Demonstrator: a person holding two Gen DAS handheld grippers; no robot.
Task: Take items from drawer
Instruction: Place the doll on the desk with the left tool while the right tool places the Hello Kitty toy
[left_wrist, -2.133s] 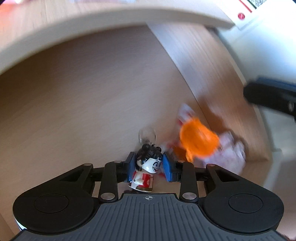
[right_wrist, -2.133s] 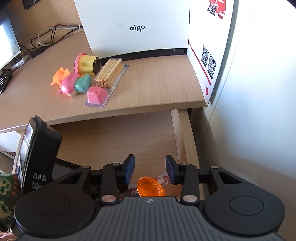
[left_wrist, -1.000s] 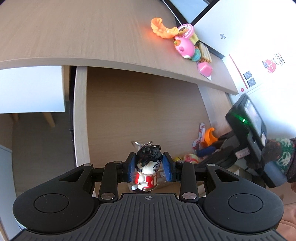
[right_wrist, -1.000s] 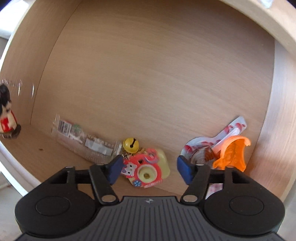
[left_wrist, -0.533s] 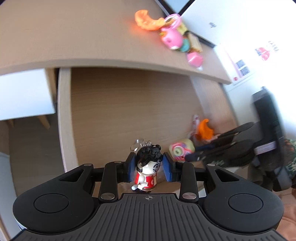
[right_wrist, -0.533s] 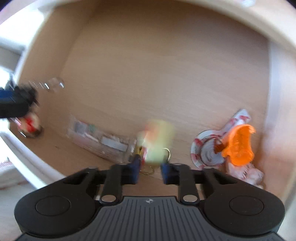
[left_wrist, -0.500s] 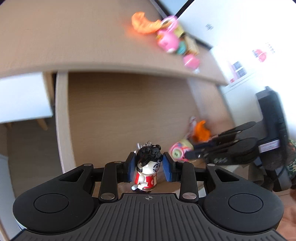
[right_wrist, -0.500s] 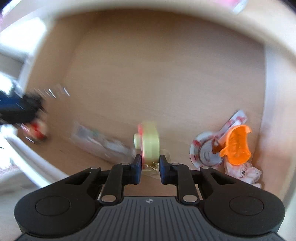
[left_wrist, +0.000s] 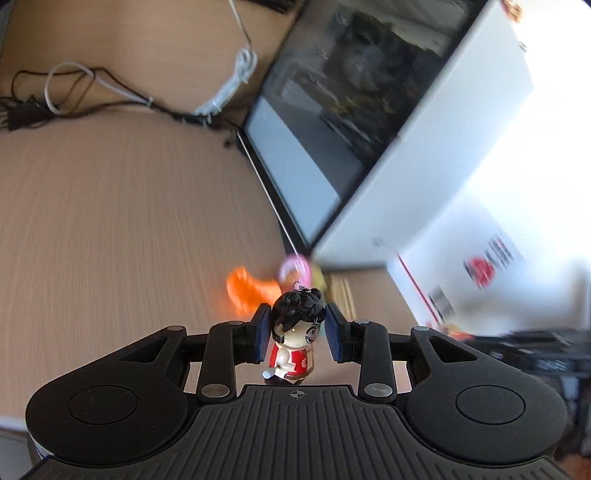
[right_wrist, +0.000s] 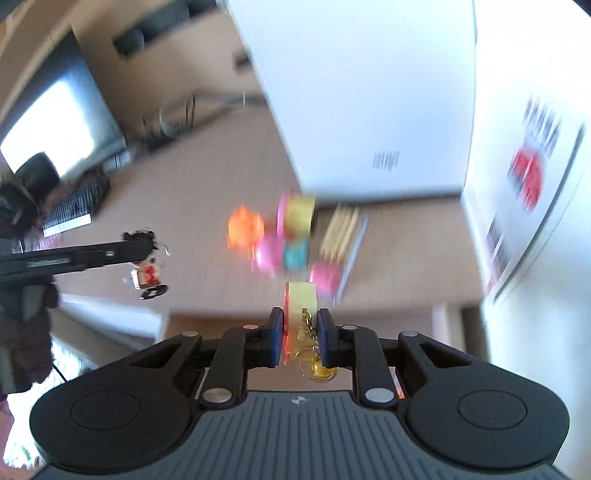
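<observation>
- We take the white box (left_wrist: 424, 177) standing on the wooden desk (left_wrist: 110, 229) as our landmark.
- Our left gripper (left_wrist: 297, 332) hangs over the desk in front of the box, its blue pads closed against the sides of a small doll figure (left_wrist: 295, 332) with black hair and a red-and-white body; the figure sits upright between the jaws.
- In the right wrist view the same figure (right_wrist: 147, 269) dangles from the left gripper (right_wrist: 138, 245), well to the left of the box (right_wrist: 354, 92).
- Our right gripper (right_wrist: 299, 332) is closed narrowly on a pale yellow toy (right_wrist: 301, 306) with a red edge, held edge-on; a gold chain and ring (right_wrist: 310, 354) hang from the toy between the jaws.
- Those jaws have just been closing, with the toy between them.
- A blurred cluster of toys (right_wrist: 288, 236), orange, pink, yellow and teal, lies on the desk right at the foot of the box, beyond both grippers.
</observation>
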